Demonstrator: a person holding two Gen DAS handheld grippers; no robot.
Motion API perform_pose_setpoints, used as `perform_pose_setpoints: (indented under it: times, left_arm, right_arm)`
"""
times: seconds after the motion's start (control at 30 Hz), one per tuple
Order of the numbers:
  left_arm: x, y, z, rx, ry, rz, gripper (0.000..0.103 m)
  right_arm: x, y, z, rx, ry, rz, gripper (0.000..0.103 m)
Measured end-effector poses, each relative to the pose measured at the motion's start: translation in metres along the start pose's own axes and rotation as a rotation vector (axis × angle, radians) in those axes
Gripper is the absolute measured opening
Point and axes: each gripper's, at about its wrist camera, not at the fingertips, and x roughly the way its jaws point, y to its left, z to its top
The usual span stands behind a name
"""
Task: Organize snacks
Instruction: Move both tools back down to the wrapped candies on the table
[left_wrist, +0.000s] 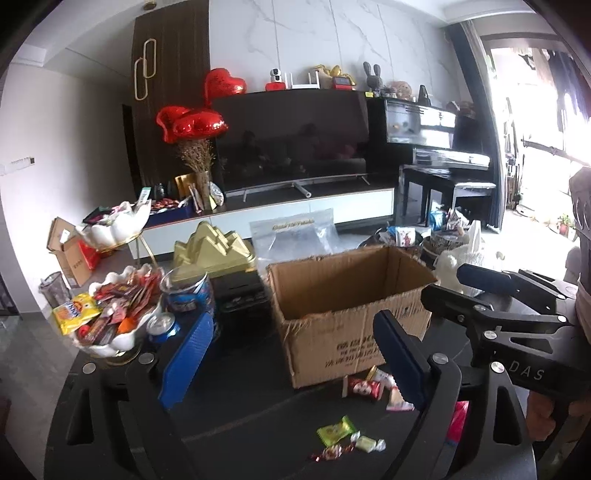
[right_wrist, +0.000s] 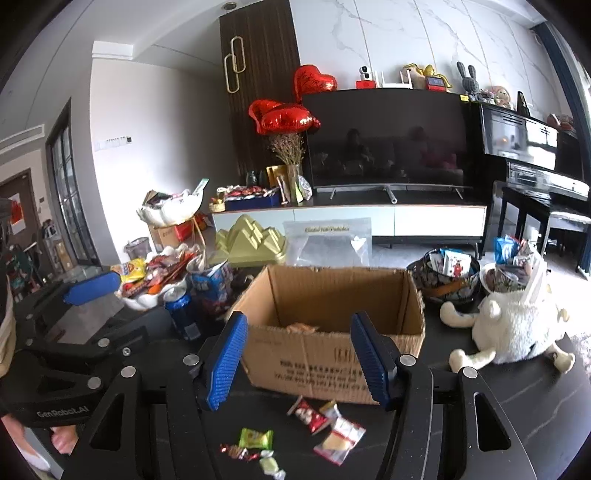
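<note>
Snacks (right_wrist: 325, 415) in small wrappers lie loose on the dark tabletop (right_wrist: 517, 398), just in front of the near wall of an open cardboard box (right_wrist: 332, 354). Both grippers hover over that near edge with nothing between their blue pads. The left gripper (left_wrist: 291, 354) stands wide open, and the red-and-white packets (left_wrist: 364, 387) show low between its fingers, close to the right one. The right gripper (right_wrist: 299, 360) is about half open, its jaws framing the box front, with a red packet, a white-and-red packet (right_wrist: 341, 435), a green sachet (right_wrist: 256, 438) and twisted sweets below them.

Inside the box something pale orange (right_wrist: 303, 328) rests on the floor near the front wall; what it is I cannot say for sure.

Left of the box stand a blue drink can (right_wrist: 181, 310) and a glass jar (left_wrist: 188, 291), and beyond them a white shell-shaped bowl (left_wrist: 122, 343) heaped with red and yellow packets. Right of the box sits a white plush toy (right_wrist: 513, 325), touching the table with its limbs spread, and behind it a patterned bowl (right_wrist: 443, 284) holding more packets. Behind the box a clear zip bag (right_wrist: 327, 242) stands upright beside a gold mountain-shaped ornament (right_wrist: 251, 240). Far off are a television (right_wrist: 388, 140), red heart balloons (right_wrist: 284, 118) and a piano (right_wrist: 528, 147).

In the left wrist view the right gripper's black body crosses the right edge, gripped by a hand (left_wrist: 546, 413).
</note>
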Motion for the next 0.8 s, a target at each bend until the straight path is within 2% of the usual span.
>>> perform_pose_setpoints:
  times: [0.17,0.33,0.53,0.8]
  left_arm:
    - [-0.002,0.002,-0.025,0.008,0.027,0.02,0.09]
    - [0.005,0.005,-0.051,0.001,0.076,0.004,0.09]
    - [0.014,0.004,-0.079,0.056,0.126,-0.013,0.089]
    - [0.028,-0.006,-0.107,0.125,0.136,-0.019,0.088]
  right_arm:
    - [0.0,0.007,-0.022,-0.014,0.039,-0.015,0.059]
    - [0.008,0.013,-0.044,-0.026,0.104,-0.02,0.059]
    - [0.018,0.021,-0.07,-0.068,0.18,-0.01,0.059]
    - [0.04,0.017,-0.112,-0.046,0.298,0.032,0.059]
